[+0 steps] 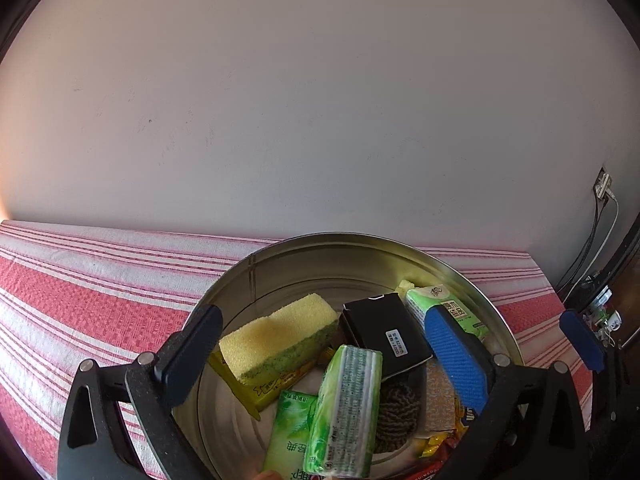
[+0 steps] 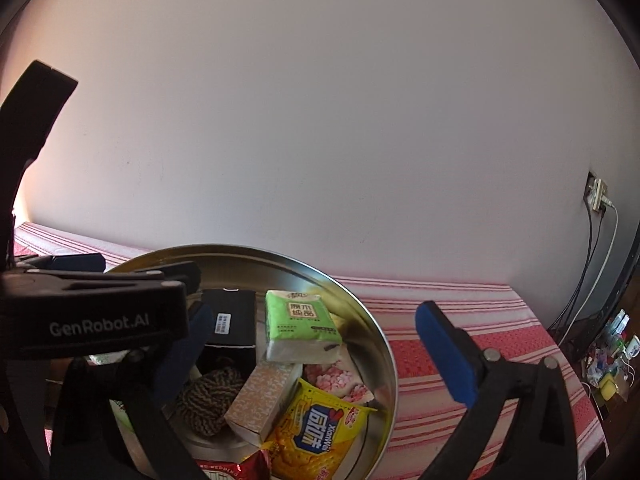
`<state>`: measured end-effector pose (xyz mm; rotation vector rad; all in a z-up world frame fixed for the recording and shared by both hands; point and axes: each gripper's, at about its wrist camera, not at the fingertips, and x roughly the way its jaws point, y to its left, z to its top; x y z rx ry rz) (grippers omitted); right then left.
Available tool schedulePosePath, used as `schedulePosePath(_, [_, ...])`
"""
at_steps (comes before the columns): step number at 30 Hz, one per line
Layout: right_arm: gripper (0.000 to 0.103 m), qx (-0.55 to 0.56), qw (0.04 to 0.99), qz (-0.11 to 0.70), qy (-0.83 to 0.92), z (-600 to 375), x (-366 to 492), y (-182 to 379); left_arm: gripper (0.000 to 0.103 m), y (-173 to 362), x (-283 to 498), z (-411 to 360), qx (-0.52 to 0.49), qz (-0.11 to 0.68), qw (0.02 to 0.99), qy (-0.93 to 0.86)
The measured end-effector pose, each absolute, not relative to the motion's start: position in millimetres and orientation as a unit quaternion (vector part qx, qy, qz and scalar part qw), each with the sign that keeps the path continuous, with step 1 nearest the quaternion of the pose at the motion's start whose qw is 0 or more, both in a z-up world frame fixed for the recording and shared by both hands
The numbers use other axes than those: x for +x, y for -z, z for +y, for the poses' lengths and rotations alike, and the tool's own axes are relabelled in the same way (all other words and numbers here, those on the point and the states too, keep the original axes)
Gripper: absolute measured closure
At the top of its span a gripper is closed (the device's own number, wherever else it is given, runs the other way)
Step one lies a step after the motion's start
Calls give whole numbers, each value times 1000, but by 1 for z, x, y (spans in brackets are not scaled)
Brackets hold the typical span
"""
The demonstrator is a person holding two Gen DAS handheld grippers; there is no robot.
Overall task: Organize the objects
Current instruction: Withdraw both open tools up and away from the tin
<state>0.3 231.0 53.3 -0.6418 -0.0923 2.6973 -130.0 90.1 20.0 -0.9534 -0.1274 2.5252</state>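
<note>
A round metal basin (image 1: 256,272) sits on the striped cloth and holds many items: a yellow-green sponge (image 1: 276,334), a black box (image 1: 384,330), green tissue packs (image 1: 346,404), a brown yarn ball (image 1: 396,412) and snack packets. My left gripper (image 1: 320,352) is open above the basin, fingers spread either side of the items, holding nothing. In the right wrist view the basin (image 2: 372,320) sits lower left with a green tissue pack (image 2: 300,326), a patterned box (image 2: 264,400) and a yellow cracker packet (image 2: 316,436). My right gripper (image 2: 320,360) is open and empty over the basin's right rim.
A red-and-white striped cloth (image 1: 80,300) covers the table against a plain white wall. A wall socket with cables (image 2: 596,196) is at the far right. Small cluttered things (image 2: 612,364) lie beyond the table's right edge.
</note>
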Motion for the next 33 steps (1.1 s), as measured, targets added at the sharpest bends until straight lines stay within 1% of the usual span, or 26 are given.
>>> schedulePosePath(5, [0, -210, 180, 27, -961, 255, 3, -49, 1, -23, -126, 84, -334, -78, 241, -908])
schedulePosePath(8, [0, -200, 186, 48, -961, 260, 12, -46, 1, -22, -124, 79, -328, -91, 243, -908])
schedulePosePath(12, [0, -198, 183, 65, -961, 265, 15, -46, 1, -26, -118, 77, -327, -68, 233, -913])
schedulePosePath(18, [0, -198, 176, 68, -962, 265, 17, -47, 1, -29, -105, 68, -301, -16, 146, -942])
schedulePosePath(22, [0, -201, 176, 80, -960, 267, 19, -46, 1, -24, -100, 52, -296, -44, 135, -945])
schedulePosePath(28, [0, -191, 189, 72, -961, 263, 25, -44, 1, -13, -88, 32, -272, -42, 82, -958])
schedulePosePath(33, [0, -165, 173, 70, -968, 254, 34, -43, 1, 1, -81, 25, -263, -56, 77, -960])
